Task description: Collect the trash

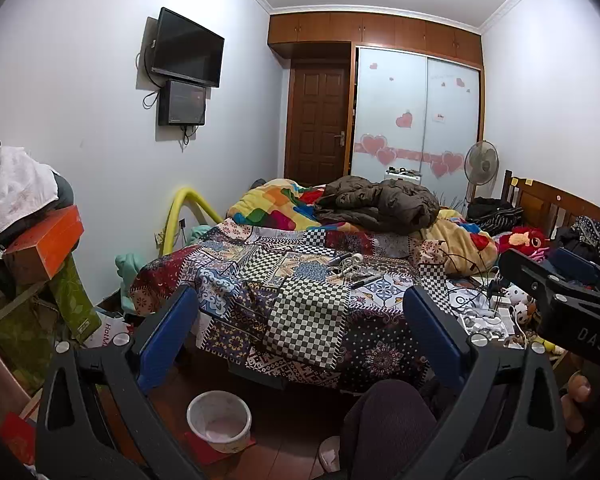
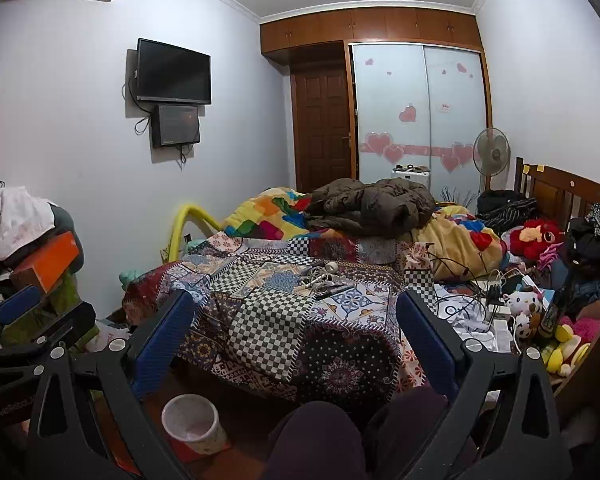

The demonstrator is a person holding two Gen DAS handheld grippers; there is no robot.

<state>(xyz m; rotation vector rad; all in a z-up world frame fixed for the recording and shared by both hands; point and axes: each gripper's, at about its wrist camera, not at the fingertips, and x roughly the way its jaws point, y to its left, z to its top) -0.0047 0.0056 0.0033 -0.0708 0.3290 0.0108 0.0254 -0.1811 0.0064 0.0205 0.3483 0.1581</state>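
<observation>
Left gripper (image 1: 300, 316): lower half of the left wrist view, blue-padded jaws spread wide, nothing between them but the bed beyond. Right gripper (image 2: 296, 316): lower half of the right wrist view, jaws likewise wide apart and empty; its black body also visible at the right edge of the left wrist view. Trash bin (image 1: 219, 420): small, pale, round, lined, standing on the wooden floor at lower centre-left of both views, below and in front of the bed's near edge, resting on a red mat (image 1: 204, 446). Bed (image 1: 300, 288): centre of frame, covered by a patchwork quilt with checkered panels. Clutter (image 1: 350, 268) of small dark and white items and cords: on the quilt at centre, just right of the middle; individual pieces too small to identify. Brown jacket (image 1: 384, 202): heaped at the far end of the bed, on a multicoloured blanket (image 1: 276, 204). Plush toys (image 2: 532, 312) and cables: right edge. Television (image 1: 188, 46): wall-mounted, upper left. Wardrobe (image 1: 416, 112): upper right of centre, heart decals on sliding doors. Person's dark-clad knees: bottom centre.
</observation>
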